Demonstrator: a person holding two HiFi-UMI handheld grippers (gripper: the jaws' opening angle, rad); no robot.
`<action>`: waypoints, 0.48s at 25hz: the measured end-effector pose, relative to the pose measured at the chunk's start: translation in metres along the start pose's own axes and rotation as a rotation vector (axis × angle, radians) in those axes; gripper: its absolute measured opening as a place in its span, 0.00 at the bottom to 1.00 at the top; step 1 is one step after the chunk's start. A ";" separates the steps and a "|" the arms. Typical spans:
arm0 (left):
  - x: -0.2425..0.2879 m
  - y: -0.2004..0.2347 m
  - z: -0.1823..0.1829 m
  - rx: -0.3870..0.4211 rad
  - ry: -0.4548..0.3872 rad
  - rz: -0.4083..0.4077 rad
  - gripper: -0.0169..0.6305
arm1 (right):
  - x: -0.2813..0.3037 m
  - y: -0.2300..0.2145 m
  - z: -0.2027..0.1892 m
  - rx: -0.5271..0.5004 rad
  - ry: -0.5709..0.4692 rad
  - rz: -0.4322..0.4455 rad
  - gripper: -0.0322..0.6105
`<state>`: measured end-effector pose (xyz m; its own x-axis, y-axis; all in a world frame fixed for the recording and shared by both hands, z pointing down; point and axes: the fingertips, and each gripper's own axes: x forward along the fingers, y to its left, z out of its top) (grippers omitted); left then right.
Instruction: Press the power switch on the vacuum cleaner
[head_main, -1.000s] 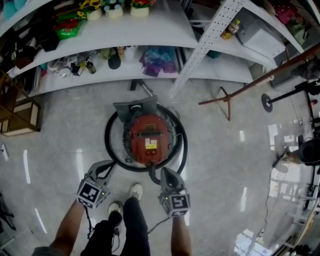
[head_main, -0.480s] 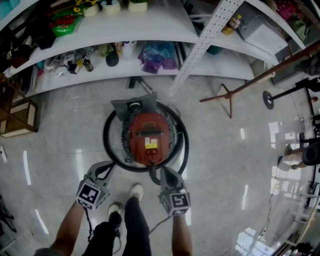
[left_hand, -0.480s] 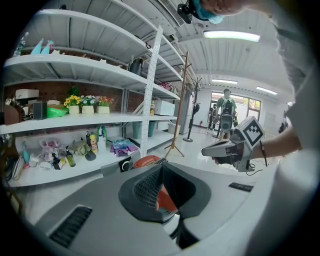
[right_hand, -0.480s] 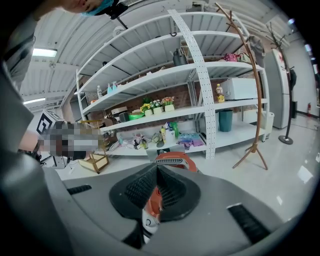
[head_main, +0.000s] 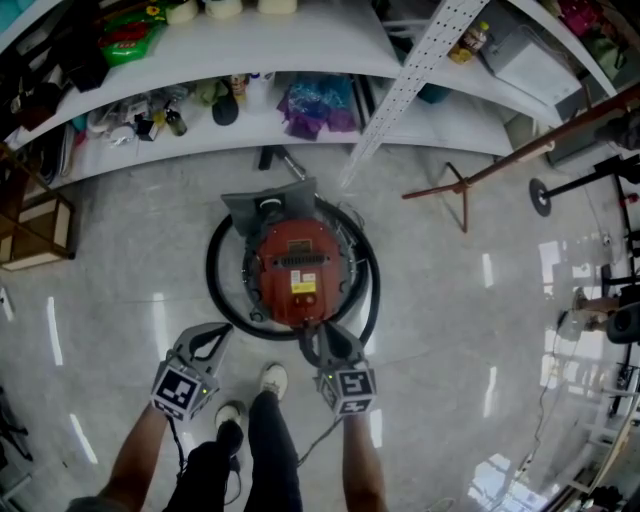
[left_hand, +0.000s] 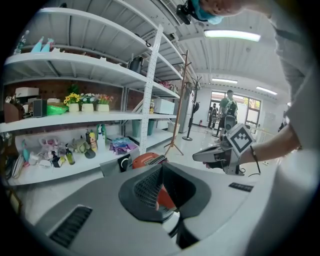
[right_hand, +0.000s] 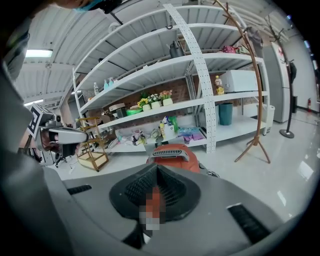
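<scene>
Two hand-held grippers face a red vacuum cleaner (head_main: 297, 262) standing on the glossy floor (head_main: 130, 290), before a white shelf (head_main: 430, 135) of bottles and small goods; read from left to right. At far left a wooden crate (head_main: 40, 235) sits at the foot of the shelf. The left gripper (head_main: 218, 335) hangs above the floor just outside the black hose (head_main: 212, 285) that rings the vacuum cleaner; its jaws are pressed together at the tips with nothing between them, and its own view shows the red body beyond them and apart from them. Between the two grippers, near the bottom edge, are the person's legs and a white shoe (head_main: 272, 380). At centre the vacuum cleaner shows a ribbed grey handle and a yellow label on its top; which part is the power switch cannot be made out. The right gripper (head_main: 312, 335) is just at the near edge of the red body, its jaws likewise closed tip to tip and holding nothing; whether the tips touch the housing cannot be told. To the right a brown wooden coat stand (head_main: 470, 180) leans across the floor, well apart from the vacuum cleaner
</scene>
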<state>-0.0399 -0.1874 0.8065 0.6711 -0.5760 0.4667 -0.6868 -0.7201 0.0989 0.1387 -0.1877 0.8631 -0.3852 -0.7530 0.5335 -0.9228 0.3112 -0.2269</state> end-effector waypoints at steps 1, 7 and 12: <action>0.000 0.000 0.000 0.003 0.001 0.002 0.04 | 0.004 -0.003 -0.003 0.009 -0.003 -0.002 0.05; -0.002 0.001 0.001 0.005 -0.003 0.009 0.04 | 0.023 -0.013 -0.018 0.004 0.031 -0.001 0.05; -0.001 0.004 -0.005 0.010 -0.001 0.014 0.04 | 0.036 -0.017 -0.023 -0.015 0.025 -0.004 0.05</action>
<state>-0.0442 -0.1876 0.8110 0.6619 -0.5866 0.4667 -0.6933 -0.7157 0.0836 0.1410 -0.2063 0.9050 -0.3815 -0.7398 0.5542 -0.9242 0.3172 -0.2128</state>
